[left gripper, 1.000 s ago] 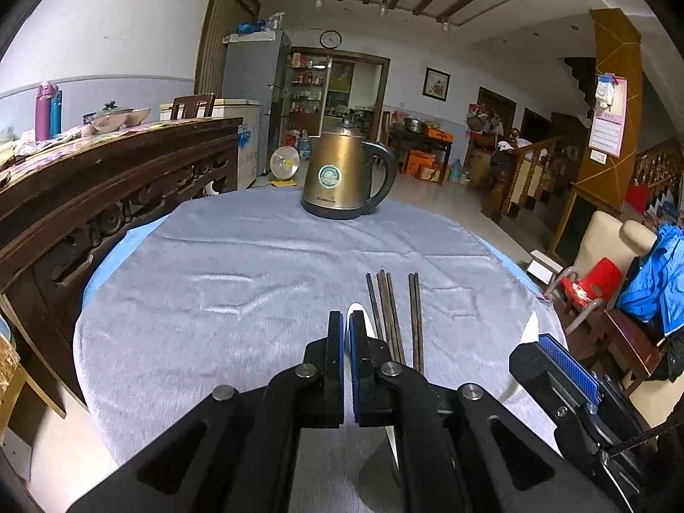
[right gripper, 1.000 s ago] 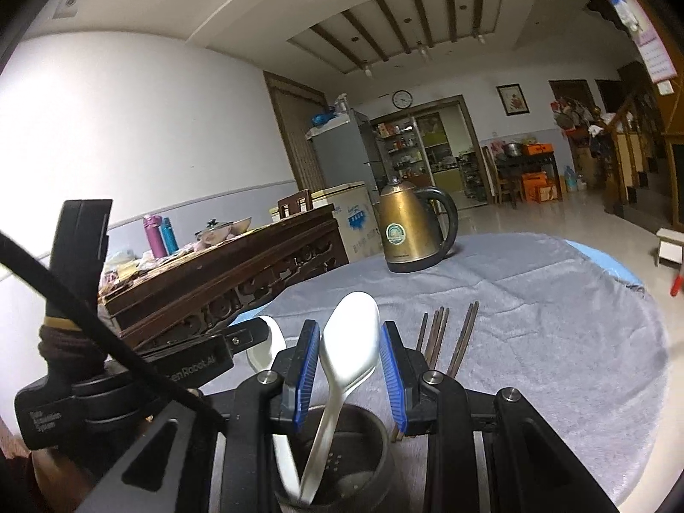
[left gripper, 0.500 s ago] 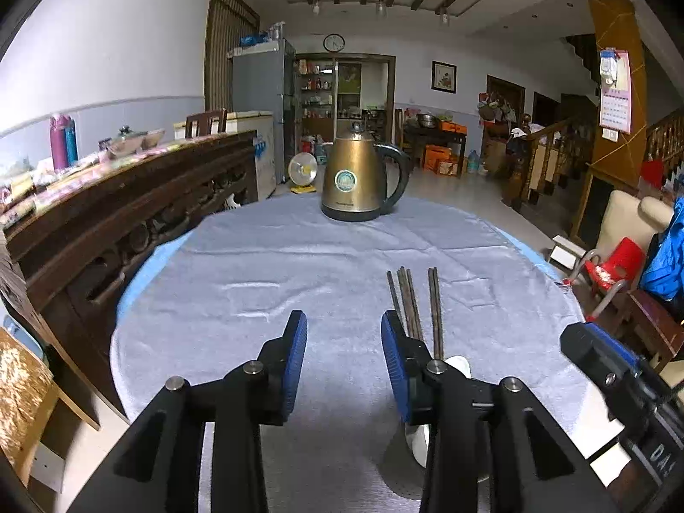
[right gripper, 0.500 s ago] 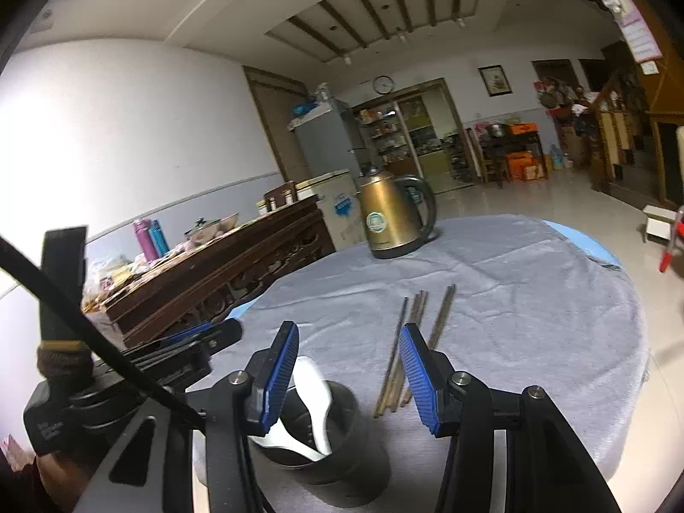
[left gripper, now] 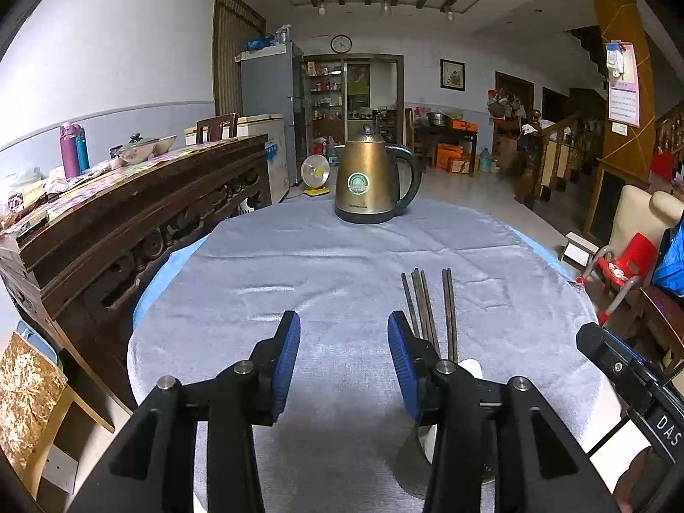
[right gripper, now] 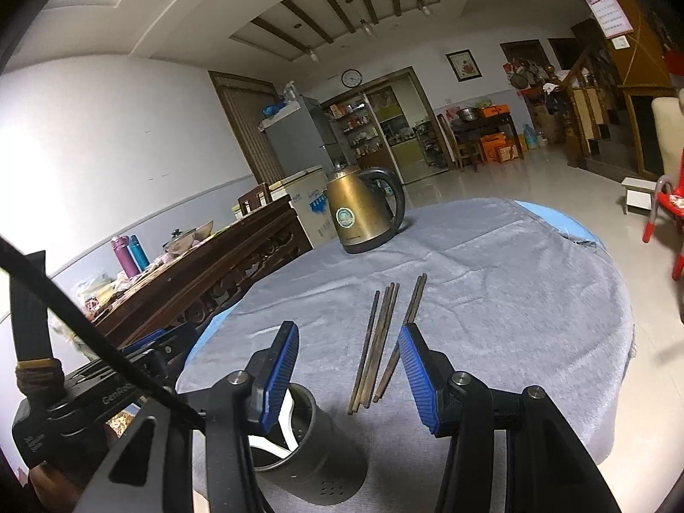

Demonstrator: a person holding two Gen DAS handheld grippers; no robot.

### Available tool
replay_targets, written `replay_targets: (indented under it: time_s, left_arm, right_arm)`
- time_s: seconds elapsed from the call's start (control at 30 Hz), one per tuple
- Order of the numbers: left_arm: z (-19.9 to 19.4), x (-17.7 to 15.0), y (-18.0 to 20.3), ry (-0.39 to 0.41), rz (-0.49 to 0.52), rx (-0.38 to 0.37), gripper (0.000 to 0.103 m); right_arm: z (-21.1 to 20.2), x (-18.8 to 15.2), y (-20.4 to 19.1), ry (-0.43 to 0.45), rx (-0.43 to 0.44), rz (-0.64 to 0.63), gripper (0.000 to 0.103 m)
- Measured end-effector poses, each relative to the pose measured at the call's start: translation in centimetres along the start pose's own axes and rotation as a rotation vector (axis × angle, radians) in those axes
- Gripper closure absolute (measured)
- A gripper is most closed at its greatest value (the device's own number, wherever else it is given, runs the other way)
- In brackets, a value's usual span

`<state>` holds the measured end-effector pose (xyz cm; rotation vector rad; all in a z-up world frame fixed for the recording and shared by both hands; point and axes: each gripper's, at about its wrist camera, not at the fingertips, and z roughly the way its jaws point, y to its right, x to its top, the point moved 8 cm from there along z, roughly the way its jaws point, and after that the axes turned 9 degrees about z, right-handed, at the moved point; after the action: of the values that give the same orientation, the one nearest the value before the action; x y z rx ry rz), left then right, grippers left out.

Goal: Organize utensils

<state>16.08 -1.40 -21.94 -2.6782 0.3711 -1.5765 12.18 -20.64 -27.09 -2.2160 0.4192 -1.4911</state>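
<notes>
Several dark chopsticks (left gripper: 427, 303) lie side by side on the grey tablecloth, also in the right wrist view (right gripper: 384, 333). A dark metal utensil holder (right gripper: 312, 457) stands at the near edge with white spoons (right gripper: 282, 431) inside; in the left wrist view the holder (left gripper: 412, 466) is partly hidden behind my right finger. My left gripper (left gripper: 342, 367) is open and empty, left of the holder. My right gripper (right gripper: 346, 380) is open and empty, above the holder, short of the chopsticks.
A gold kettle (left gripper: 370, 184) stands at the far side of the round table (left gripper: 256, 299). A carved wooden sideboard (left gripper: 128, 222) runs along the left. Chairs and a red stool (left gripper: 628, 260) stand to the right.
Both grippers opened and let go of the white spoons, which now sit in the holder. Both grippers then rose and drew back a little.
</notes>
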Motion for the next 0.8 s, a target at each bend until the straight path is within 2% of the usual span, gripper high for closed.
replay_targets:
  time_s: [0.47,0.8]
  left_arm:
    - [0.7,-0.1,-0.8,-0.022,-0.035,-0.005,0.056]
    - [2.5,0.8,-3.4,-0.047,-0.126,-0.081,0.048]
  right_arm:
    - [1.3,-0.6,1.4,-0.046,-0.021,0.055,0.051]
    - [3.1,-1.2,3.1,-0.103,-0.033,0.114,0.051]
